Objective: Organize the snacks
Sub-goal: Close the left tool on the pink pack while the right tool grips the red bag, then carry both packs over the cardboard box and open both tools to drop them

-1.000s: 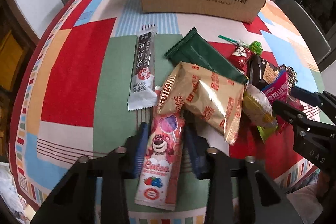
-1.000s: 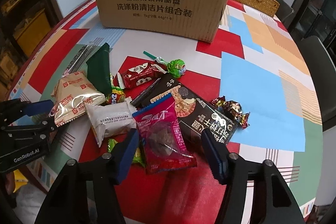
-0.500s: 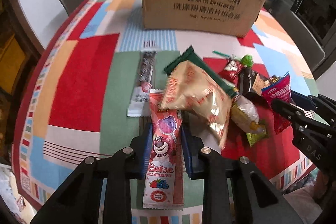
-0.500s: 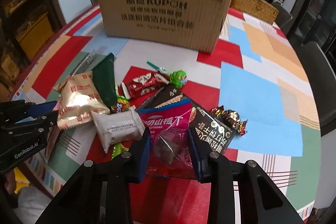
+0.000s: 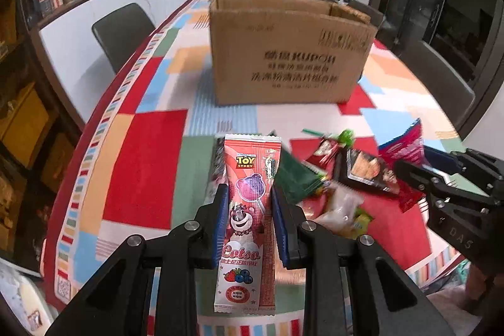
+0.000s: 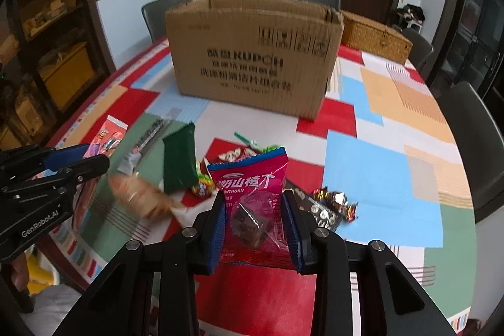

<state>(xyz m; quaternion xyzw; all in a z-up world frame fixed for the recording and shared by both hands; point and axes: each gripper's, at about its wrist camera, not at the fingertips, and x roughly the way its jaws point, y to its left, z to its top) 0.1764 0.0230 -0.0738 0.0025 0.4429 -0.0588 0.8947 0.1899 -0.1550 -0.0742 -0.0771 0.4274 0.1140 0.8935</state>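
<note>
**Gripping a snack in each gripper above the table's near edge**

Clamping the pink lollipop packet [image 5: 244, 216], the left gripper [image 5: 249, 225] holds it upright between its blue pads, lifted off the table; its jaws have just been closing on the packet. The right gripper [image 6: 255, 225] pinches the red hawthorn bag [image 6: 252, 194] in the same way, jaws also just closed in on it.

Below and just beyond both, near the table's [image 6: 378, 166] front edge, lies the remaining pile: a green wrapper [image 6: 179, 162], a tan bag [image 6: 141, 194] blurred, a dark biscuit packet [image 5: 365, 169], foil-wrapped sweets [image 6: 334, 203] and a green lollipop [image 5: 345, 136]. To the right of the pile the blue and orange patches of cloth lie bare out to the rim; to the left the red patch is bare too.

Farther on, a strip of open cloth separates the pile from the cardboard box [image 6: 255, 52], which stands open-topped at mid-table. A wicker basket [image 6: 375, 37] sits behind its right corner, with chairs [image 5: 123, 30] around the far rim.
</note>
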